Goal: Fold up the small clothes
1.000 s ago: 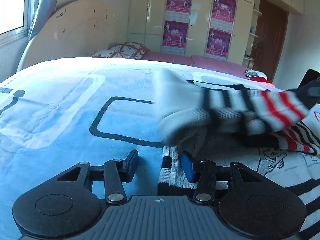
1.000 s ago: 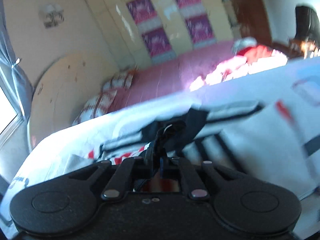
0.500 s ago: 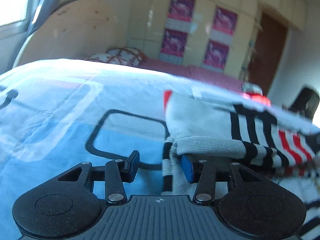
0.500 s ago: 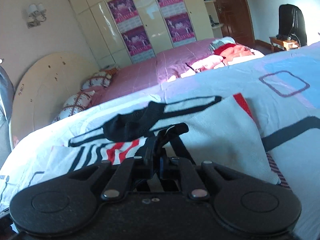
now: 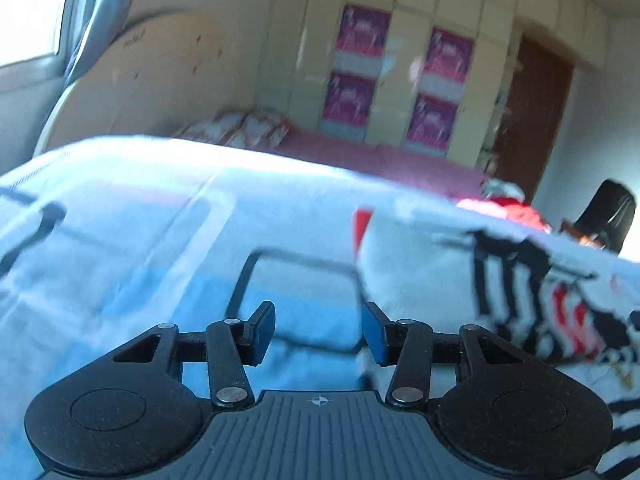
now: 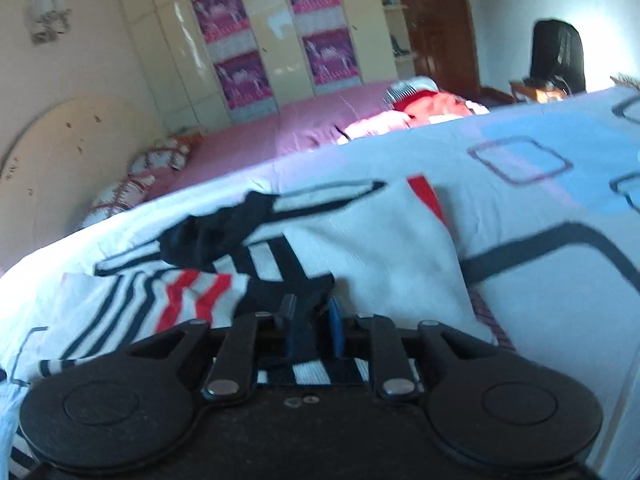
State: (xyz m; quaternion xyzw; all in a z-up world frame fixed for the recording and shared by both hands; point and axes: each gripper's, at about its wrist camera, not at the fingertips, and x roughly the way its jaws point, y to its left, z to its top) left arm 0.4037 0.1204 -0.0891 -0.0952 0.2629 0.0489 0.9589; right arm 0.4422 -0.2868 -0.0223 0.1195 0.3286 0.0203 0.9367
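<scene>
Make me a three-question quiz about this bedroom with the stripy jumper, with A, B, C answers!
1. Where is the stripy jumper?
A. On the blue and white bedspread
B. On a chair
C. On the floor

2. How many purple posters are on the wardrobe?
A. Two
B. Four
C. Six

3. What is between the fingers of the left gripper?
A. Nothing
B. A pillow
C. A poster

Answers: 1 A, the jumper lies flat on the bedspread. 2 B, two pairs, one above the other. 3 A, its jaws stand apart with only bedspread showing behind the gap.
</scene>
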